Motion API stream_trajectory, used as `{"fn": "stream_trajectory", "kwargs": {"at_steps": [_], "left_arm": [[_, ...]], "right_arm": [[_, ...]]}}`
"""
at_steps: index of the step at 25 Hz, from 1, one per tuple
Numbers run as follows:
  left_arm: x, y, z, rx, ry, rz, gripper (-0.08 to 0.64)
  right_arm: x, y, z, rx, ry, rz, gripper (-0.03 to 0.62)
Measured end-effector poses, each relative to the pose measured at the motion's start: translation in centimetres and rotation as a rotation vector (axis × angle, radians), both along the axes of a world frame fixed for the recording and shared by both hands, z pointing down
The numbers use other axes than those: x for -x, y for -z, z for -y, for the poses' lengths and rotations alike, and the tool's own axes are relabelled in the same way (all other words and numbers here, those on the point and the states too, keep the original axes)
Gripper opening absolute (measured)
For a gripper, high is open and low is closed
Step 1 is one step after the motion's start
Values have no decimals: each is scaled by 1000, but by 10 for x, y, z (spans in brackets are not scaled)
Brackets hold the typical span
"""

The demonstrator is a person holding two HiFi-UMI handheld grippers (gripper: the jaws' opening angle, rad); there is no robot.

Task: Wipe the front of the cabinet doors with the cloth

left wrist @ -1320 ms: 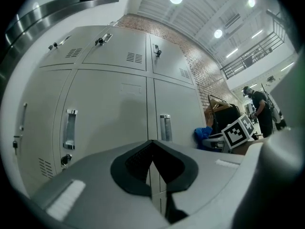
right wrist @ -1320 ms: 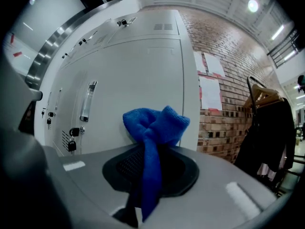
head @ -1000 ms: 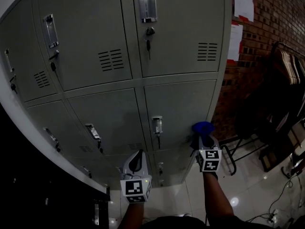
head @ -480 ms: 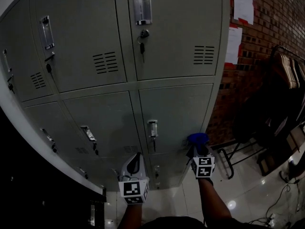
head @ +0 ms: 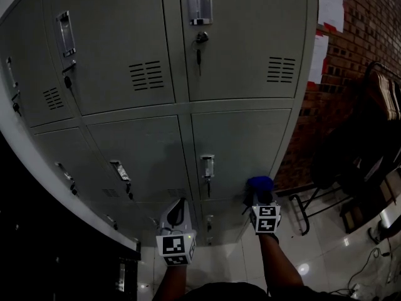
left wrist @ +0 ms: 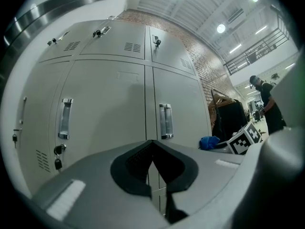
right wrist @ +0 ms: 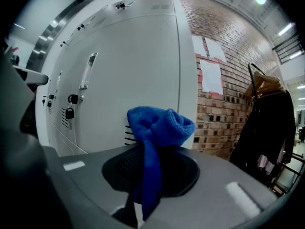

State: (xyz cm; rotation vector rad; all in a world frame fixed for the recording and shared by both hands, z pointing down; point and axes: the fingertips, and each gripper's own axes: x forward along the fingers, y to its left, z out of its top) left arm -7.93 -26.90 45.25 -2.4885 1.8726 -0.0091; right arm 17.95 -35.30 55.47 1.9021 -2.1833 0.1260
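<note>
Cloth (head: 260, 183) up against the lower right locker door

Blue and bunched, the cloth is pinched in the right gripper (head: 261, 196), whose jaws are closed on its lower part. In the right gripper view the cloth's folded top (right wrist: 160, 121) bulges above the jaws while a strip of it hangs down between them. It sits in front of the vent slots (right wrist: 128, 135) near the bottom right corner of a lower cabinet door (head: 238, 133). Whether it actually presses on the metal cannot be told.

The left gripper (head: 178, 209) hangs lower and to the left, pointed at the bottom row of doors. Its jaws are closed together with nothing between them, as the left gripper view shows (left wrist: 152, 162).

The cabinet is a grey metal locker bank with recessed chrome handles (head: 207, 166). A key (head: 198, 54) dangles from the lock of the upper right door. To the right stands a brick wall (head: 369, 24) with paper sheets (head: 330, 5) pinned to it. Beside it, dark garments hang on a rack (head: 383, 96) above a glossy floor (head: 313, 256).
</note>
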Motion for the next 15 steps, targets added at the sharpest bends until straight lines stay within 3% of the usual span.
{"fn": "stream_trajectory", "kwargs": {"at_steps": [15], "left_arm": [[59,1,-21,1,64,-4,17]], "right_arm": [[129,3,-7,3,206,-31,75]]}}
